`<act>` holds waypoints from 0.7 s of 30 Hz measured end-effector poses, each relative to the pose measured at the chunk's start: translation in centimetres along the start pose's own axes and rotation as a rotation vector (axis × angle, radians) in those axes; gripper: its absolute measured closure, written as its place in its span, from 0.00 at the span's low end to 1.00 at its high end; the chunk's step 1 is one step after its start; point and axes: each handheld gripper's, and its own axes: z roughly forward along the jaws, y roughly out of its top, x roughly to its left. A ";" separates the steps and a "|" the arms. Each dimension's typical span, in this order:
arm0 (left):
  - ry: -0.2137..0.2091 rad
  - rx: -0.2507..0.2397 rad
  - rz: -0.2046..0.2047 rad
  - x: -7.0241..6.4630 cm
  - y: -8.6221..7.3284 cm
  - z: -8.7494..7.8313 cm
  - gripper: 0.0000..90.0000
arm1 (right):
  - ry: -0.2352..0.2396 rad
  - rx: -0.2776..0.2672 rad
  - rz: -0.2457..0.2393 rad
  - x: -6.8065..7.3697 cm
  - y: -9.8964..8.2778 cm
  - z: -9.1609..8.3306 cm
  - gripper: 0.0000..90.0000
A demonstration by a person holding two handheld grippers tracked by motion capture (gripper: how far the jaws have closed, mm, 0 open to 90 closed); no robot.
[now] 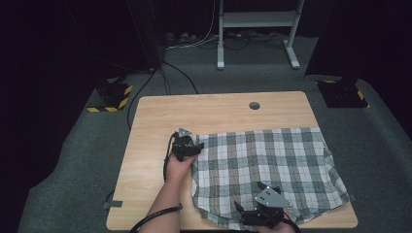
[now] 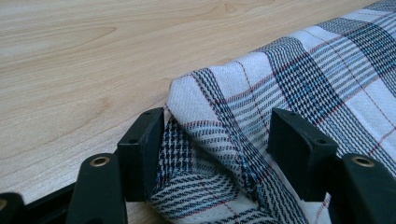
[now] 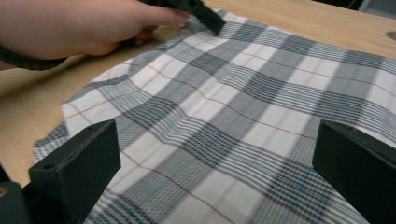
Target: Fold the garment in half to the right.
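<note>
Your right gripper (image 1: pixel 263 209) nearest the camera, jaws wide apart over the grey-and-white plaid cloth (image 1: pixel 272 165), your left gripper (image 1: pixel 190 148) straddled its folded far-left corner, pads not pressing, light wooden table (image 1: pixel 155 126) beneath.

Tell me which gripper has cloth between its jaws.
The left gripper, at the plaid cloth's far-left corner: a bunched fold sits between its jaws. The right gripper stands wide open above flat cloth near the front edge.

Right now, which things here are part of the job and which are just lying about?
In the job:
plaid cloth
left gripper, jaws around the cloth's corner
right gripper, open above the cloth

Lying about:
metal stand
floor cables
striped floor blocks
</note>
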 end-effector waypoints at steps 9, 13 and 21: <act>0.001 0.002 0.006 -0.1 -0.1 -0.1 0.40 | 0.079 0.029 0.015 2.9 1.2 1.6 0.00; -0.007 0.003 0.007 -0.1 -0.1 -0.1 0.40 | 0.092 0.042 0.009 4.2 1.5 2.5 0.00; -0.004 0.002 0.005 -0.1 -0.1 -0.1 0.40 | 0.111 0.072 -0.017 6.0 1.8 4.1 0.01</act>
